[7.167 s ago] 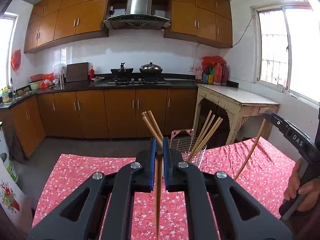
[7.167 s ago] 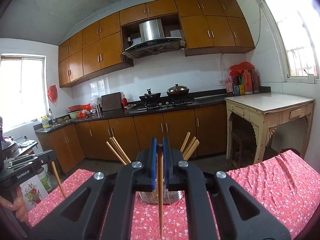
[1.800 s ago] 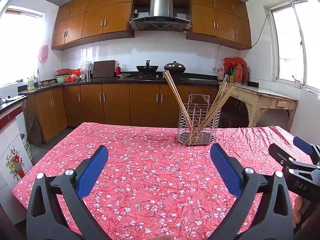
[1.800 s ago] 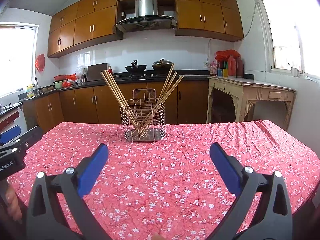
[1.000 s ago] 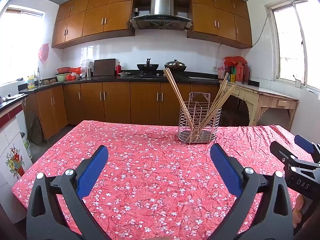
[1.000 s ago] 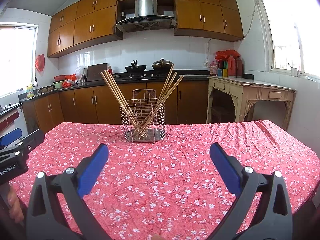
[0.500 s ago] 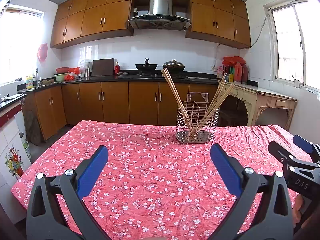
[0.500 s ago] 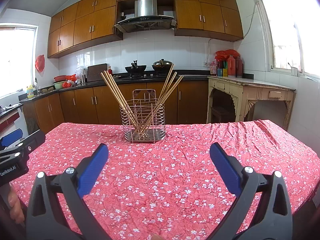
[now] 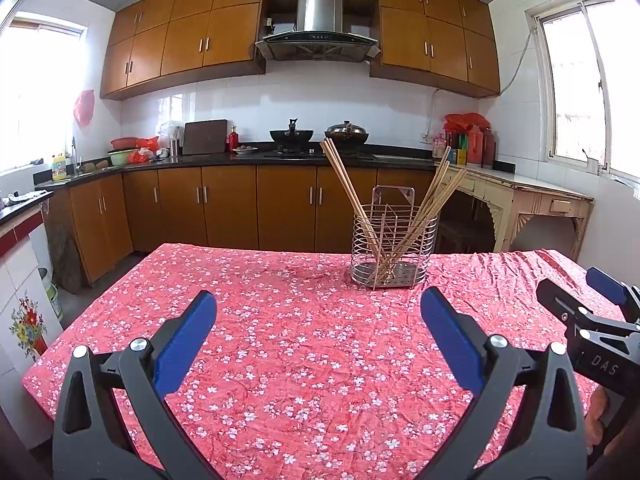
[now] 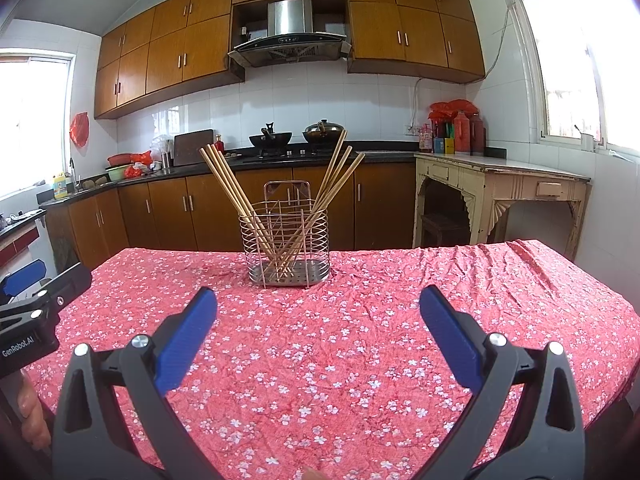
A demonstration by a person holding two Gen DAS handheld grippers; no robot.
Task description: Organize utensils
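Wooden chopsticks (image 10: 248, 196) stand in the wire basket (image 10: 285, 246), near the far side of the table. Some lean to the left and some lean to the right, so they make a V shape. The basket sits upright on the red flowered cloth (image 10: 360, 340).

A few seconds ago each gripper held one chopstick, pinched tight. Now both sticks are gone from the grippers, and the basket holds more sticks than it did. A second ago the view was almost the same as now, so the grippers have pulled back and are hardly moving.

The left gripper (image 9: 318, 322) is spread wide and holds nothing. The right gripper (image 10: 318, 320) is spread wide too, and it is also empty. Both are well apart from the basket, low over the near part of the cloth. Each gripper shows at the edge of the other's view, with a bit of a hand (image 10: 30, 420) on its handle.

No loose chopsticks lie on the cloth that I can see. So the tidy-up looks done, or very close to done.

Behind the table are brown cupboards (image 9: 280, 208) and a stove with two pots (image 9: 292, 136).
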